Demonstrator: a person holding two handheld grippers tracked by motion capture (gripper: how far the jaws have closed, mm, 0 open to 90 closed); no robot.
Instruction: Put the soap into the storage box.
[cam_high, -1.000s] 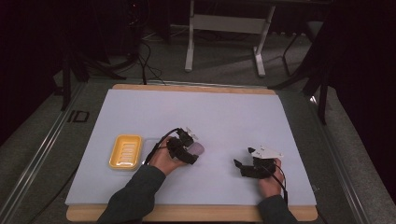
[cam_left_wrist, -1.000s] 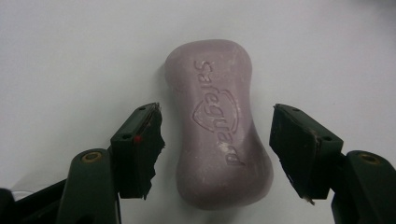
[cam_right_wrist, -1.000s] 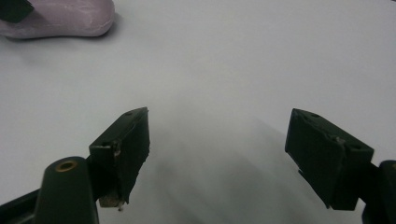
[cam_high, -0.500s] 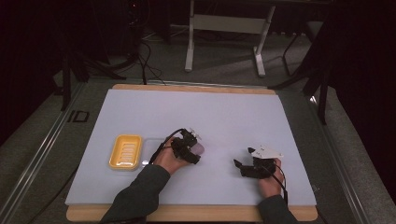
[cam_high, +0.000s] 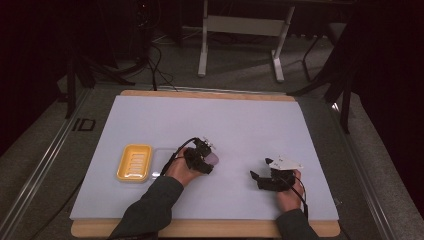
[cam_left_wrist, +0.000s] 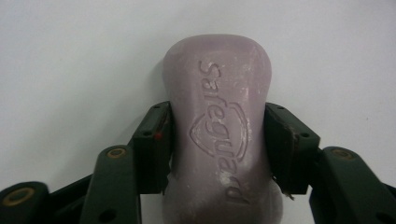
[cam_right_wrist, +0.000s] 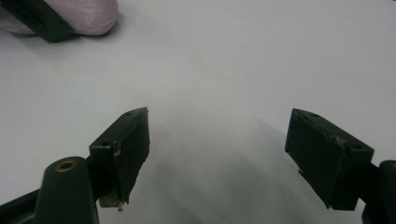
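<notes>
A wooden-edged table (cam_high: 200, 95) carries a pale lilac-white mat (cam_high: 210, 130) that covers nearly its whole top. On the mat, toward the front left corner, lies a yellow soap dish (cam_high: 133, 162) with a ribbed floor, its long axis running from the front edge toward the back edge; a clear tray (cam_high: 161, 159) sits just beside it on the right, between the dish and the person's left hand. The left gripper (cam_left_wrist: 217, 140) sits a little left of the mat's middle, near the front edge, and its jaws have just been closing on a pale purple Safeguard soap bar (cam_left_wrist: 217, 126), both pads now pressed against the bar's narrowed waist. The bar lies flat on the mat, lettering up, its long axis in line with the gripper, its rounded free end pointing away from the hand, toward the mat's right. The right gripper (cam_right_wrist: 217, 149) rests near the front right corner, well apart from the bar, jaws spread wide with only bare mat between them.
</notes>
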